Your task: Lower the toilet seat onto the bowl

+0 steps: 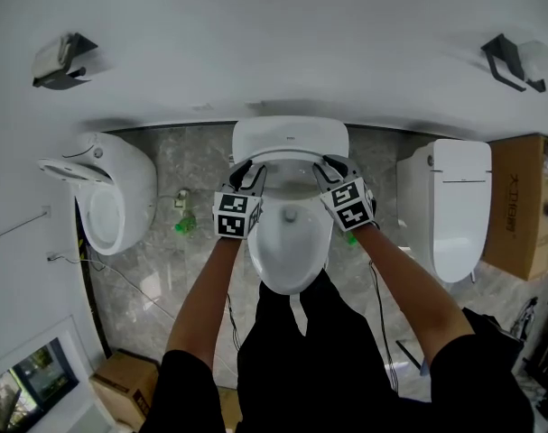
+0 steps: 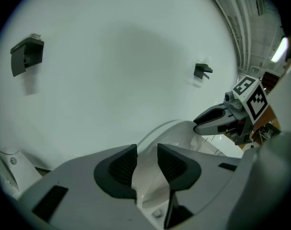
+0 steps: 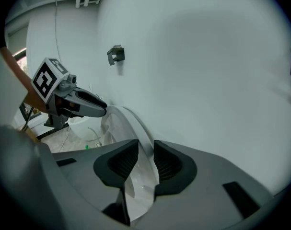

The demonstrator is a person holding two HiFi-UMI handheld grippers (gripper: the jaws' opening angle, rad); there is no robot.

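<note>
The white oval plastic toilet seat (image 1: 260, 246) is judged lowered, or nearly so, onto the white ceramic bowl (image 1: 292, 242) at centre. Its far sides are straddled by the left gripper (image 1: 249, 174) and right gripper (image 1: 332, 170), both unclenched. Only withdrawal seems left.

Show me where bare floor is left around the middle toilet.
Barest: floor between the middle toilet and right toilet. The gap toward the left toilet holds a green object. A cardboard box crowds the right edge.

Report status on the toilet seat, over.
Left tool open, right tool open, both astride the seat. Seat looks raised, not yet on bowl. Nothing in the way.
</note>
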